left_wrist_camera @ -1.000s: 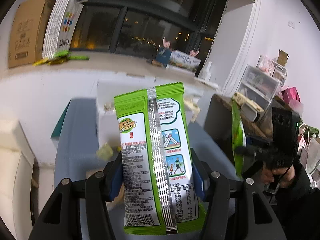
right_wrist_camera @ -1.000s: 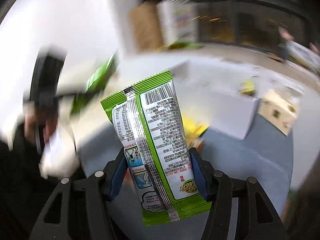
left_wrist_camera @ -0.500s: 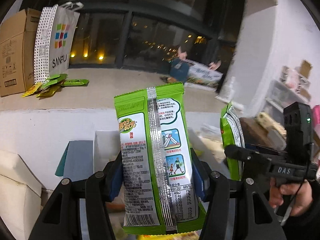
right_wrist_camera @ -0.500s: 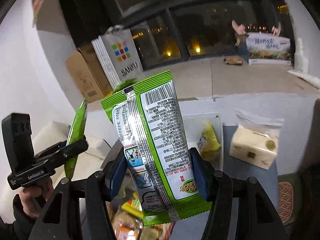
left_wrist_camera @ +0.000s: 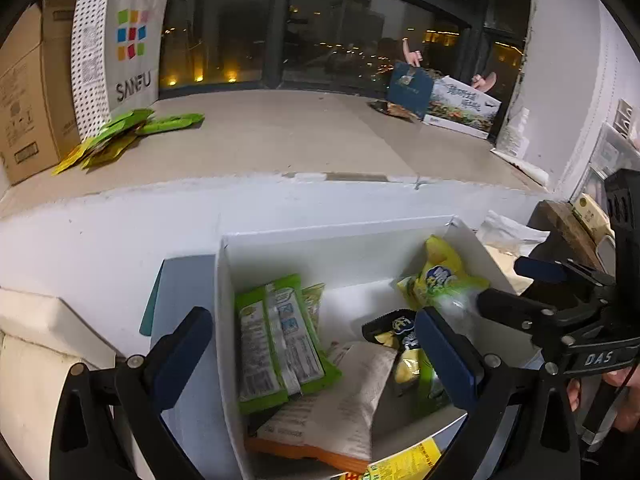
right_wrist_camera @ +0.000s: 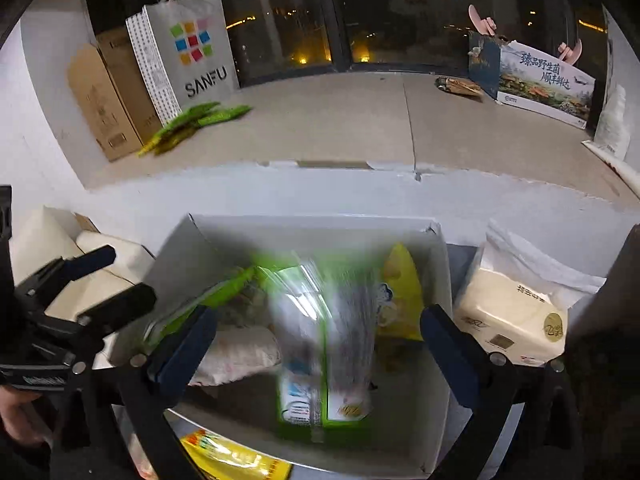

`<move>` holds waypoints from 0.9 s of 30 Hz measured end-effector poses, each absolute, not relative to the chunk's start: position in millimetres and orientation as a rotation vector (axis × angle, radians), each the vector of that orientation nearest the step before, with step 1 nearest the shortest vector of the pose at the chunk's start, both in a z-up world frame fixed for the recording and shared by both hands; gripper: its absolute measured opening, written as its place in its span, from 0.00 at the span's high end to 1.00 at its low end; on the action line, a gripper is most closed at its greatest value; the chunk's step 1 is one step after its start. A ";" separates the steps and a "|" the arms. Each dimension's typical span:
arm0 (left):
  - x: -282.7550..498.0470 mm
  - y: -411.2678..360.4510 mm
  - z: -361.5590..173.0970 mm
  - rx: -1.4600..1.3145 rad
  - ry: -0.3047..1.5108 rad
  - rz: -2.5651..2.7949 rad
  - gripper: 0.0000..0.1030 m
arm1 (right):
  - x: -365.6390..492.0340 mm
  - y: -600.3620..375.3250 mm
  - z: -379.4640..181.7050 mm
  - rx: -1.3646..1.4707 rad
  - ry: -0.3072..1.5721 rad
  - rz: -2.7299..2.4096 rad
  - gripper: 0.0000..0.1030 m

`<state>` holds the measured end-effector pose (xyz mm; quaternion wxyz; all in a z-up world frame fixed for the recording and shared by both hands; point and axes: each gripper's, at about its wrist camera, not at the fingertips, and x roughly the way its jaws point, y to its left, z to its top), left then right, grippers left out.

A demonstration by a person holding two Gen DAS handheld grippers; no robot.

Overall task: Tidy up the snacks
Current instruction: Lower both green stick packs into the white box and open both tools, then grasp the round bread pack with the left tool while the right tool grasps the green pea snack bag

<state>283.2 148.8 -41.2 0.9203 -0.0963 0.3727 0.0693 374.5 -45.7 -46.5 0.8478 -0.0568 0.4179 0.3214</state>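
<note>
A white open box (left_wrist_camera: 336, 236) holds several snack packs. In the left wrist view a green pack (left_wrist_camera: 280, 340) lies flat at the box's left side, between the spread fingers of my left gripper (left_wrist_camera: 312, 356), which is open and empty above the box. In the right wrist view another green pack (right_wrist_camera: 324, 340) shows blurred, in mid-fall into the box (right_wrist_camera: 312, 228) between the spread fingers of my right gripper (right_wrist_camera: 320, 356), which is open. Yellow packs (left_wrist_camera: 440, 276) and a white-and-orange pack (left_wrist_camera: 332, 412) lie in the box too.
A tissue pack (right_wrist_camera: 512, 316) sits right of the box. On the ledge behind stand a SANFU paper bag (left_wrist_camera: 116, 48), a cardboard box (left_wrist_camera: 28, 88), loose green packets (left_wrist_camera: 132, 128) and a printed box (left_wrist_camera: 448, 100). A yellow pack (right_wrist_camera: 236, 456) lies at the box's near edge.
Both grippers tilted down over the box and opened. Each let go of its green pack: the left one now lies in the box, the right one is falling in.
</note>
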 end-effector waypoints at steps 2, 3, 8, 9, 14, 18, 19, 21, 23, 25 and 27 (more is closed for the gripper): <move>280.8 151.4 -42.1 -0.199 0.764 0.148 0.00 | 375.5 -49.3 -49.5 -0.092 0.893 0.688 0.00; 278.5 151.8 -41.6 -0.198 0.764 0.146 0.00 | 375.4 -51.4 -49.7 -0.077 0.894 0.692 0.00; 255.8 150.2 -26.4 -0.188 0.727 0.123 0.00 | 369.1 -63.3 -37.9 -0.019 0.856 0.710 0.00; 249.5 149.2 -22.8 -0.187 0.718 0.112 0.00 | 367.0 -65.9 -34.9 -0.003 0.846 0.723 0.00; 198.4 135.1 -4.3 -0.181 0.641 0.063 0.00 | 335.1 -89.4 -15.9 0.097 0.737 0.787 0.00; 149.9 124.4 6.4 -0.208 0.569 0.040 0.00 | 300.6 -112.7 -8.2 0.164 0.682 0.855 0.00; 134.5 120.1 8.4 -0.211 0.548 0.026 0.00 | 291.4 -117.2 -8.4 0.159 0.698 0.880 0.00; 110.2 112.7 8.5 -0.208 0.533 0.028 0.00 | 272.1 -125.9 -10.6 0.143 0.735 0.930 0.00; 88.5 105.8 4.8 -0.204 0.531 0.024 0.00 | 248.8 -136.8 -15.5 0.119 0.756 0.951 0.00; 68.6 98.4 -3.1 -0.202 0.544 0.016 0.00 | 222.1 -146.9 -22.8 0.071 0.755 0.961 0.00; 54.8 93.2 -12.9 -0.196 0.566 0.018 0.00 | 201.9 -157.2 -30.9 0.049 0.754 0.955 0.00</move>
